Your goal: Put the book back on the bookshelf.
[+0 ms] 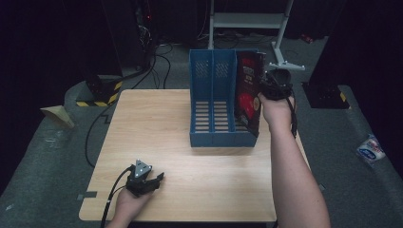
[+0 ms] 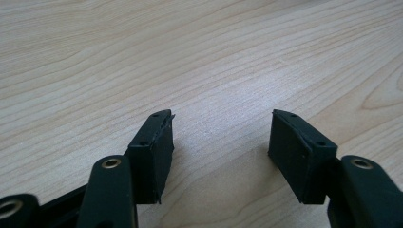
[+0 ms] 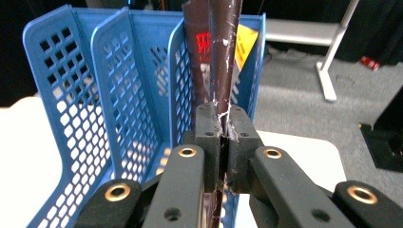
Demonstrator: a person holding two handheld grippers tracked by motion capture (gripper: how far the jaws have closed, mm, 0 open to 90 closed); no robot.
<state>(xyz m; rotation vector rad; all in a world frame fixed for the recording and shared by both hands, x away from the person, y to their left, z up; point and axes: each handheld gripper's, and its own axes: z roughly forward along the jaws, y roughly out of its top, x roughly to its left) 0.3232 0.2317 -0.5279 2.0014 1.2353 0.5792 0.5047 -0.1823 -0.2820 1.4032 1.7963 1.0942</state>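
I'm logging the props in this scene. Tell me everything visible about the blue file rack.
The blue file rack looks like moulded plastic, with three upright compartments split by perforated dividers and a slotted floor. It stands upright on the far right part of the wooden table. Its left and middle compartments look empty; in the rightmost stands a dark magazine, clamped by the right gripper.

Table front: wide open bare wood across the table (image 1: 214, 185); the left gripper (image 1: 151, 179) sits near the front-left corner, jaws apart, only tabletop between them.
Back middle: blue file rack (image 1: 209, 102) blocks that stretch pretty solidly.
Rack slots: left two compartments look free to reach into.
Right slot: taken up by the dark booklet (image 1: 248, 92), with the right gripper (image 3: 223, 135) pinched on its edge.
Left of rack: clear tabletop.
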